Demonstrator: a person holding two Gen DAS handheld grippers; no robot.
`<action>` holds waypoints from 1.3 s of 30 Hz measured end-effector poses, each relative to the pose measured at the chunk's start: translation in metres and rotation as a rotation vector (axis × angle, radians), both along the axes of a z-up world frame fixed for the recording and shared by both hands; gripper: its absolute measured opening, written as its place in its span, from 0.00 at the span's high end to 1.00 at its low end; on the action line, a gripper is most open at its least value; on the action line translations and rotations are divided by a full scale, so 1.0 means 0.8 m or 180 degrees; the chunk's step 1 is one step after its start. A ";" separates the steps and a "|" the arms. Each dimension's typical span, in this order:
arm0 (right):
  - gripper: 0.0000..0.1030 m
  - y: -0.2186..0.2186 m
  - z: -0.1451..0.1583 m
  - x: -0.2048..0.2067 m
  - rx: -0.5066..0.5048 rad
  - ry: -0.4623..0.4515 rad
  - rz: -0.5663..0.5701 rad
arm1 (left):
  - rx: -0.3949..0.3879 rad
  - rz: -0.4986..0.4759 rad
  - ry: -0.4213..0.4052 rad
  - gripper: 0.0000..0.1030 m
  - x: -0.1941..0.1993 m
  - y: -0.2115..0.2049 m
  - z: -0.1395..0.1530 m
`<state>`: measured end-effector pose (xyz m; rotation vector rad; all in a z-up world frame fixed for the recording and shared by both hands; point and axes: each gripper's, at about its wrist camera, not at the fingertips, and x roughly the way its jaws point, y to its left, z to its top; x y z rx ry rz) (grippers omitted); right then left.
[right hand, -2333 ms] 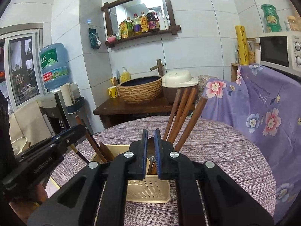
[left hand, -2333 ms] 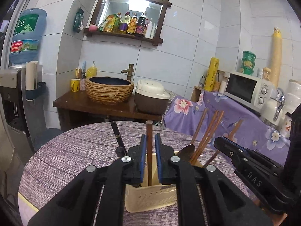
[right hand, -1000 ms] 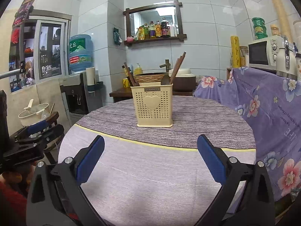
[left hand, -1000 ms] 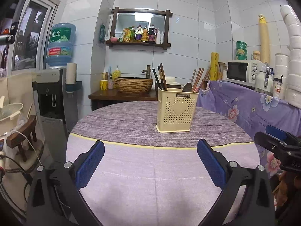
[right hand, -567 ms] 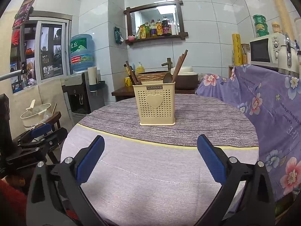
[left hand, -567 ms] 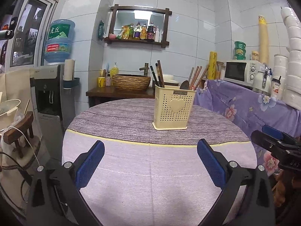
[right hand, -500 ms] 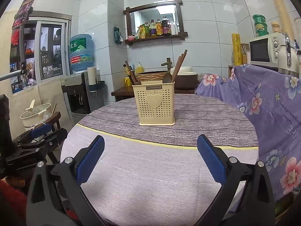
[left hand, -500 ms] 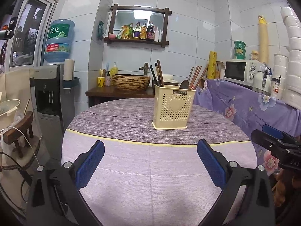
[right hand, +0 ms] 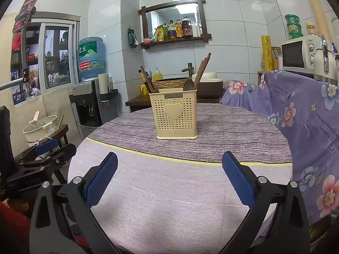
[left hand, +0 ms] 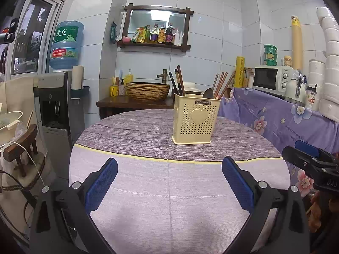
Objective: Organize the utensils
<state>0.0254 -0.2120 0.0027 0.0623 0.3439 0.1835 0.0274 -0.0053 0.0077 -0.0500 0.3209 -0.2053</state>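
From your left wrist camera, your left hand-held gripper (left hand: 169, 182) is spread wide with nothing between its blue pads (left hand: 101, 183), hanging over the near, pale part of the round worktop (left hand: 131, 201). At 12 o'clock, a little to the right, the cream utensil holder (left hand: 196, 121) stands upright on the darker purple band of cloth, well apart from your fingers. Dark chopsticks (left hand: 177, 81) lean out of its left side toward 11 o'clock; brown chopsticks (left hand: 221, 85) and a spoon (left hand: 207, 93) rise from its right side toward 1 o'clock. At 3 o'clock your right hand-held gripper (left hand: 307, 158) pokes in just past the worktop's edge, in front of the flowered purple cloth (left hand: 275, 118). A microwave (left hand: 272, 79) sits at 2 o'clock and a water dispenser (left hand: 57, 97) at 9 o'clock.

From your right wrist camera, your right hand-held gripper (right hand: 169, 182) is equally wide apart and holds nothing, also over the pale near half of the worktop (right hand: 190, 190). The utensil holder (right hand: 174, 115) stands at 12 o'clock, heart facing you, with dark chopsticks (right hand: 147, 81) on its left and brown chopsticks (right hand: 202, 68) plus the spoon (right hand: 188, 85) on its right. At 9 o'clock your left hand-held gripper (right hand: 45, 150) shows off the worktop's left edge; from this angle you cannot tell how far it is open.
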 end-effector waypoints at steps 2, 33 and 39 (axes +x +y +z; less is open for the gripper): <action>0.06 0.001 0.000 0.000 0.0003 0.0001 -0.0001 | -0.0004 -0.0001 0.0000 0.05 0.000 0.000 0.000; 0.06 0.008 -0.006 0.004 -0.0020 0.0027 -0.0004 | 0.0020 -0.0009 0.0066 0.05 0.003 0.001 -0.003; 0.06 0.008 -0.007 0.004 -0.0021 0.0029 -0.0007 | 0.0024 -0.0003 0.0069 0.05 0.003 0.000 -0.002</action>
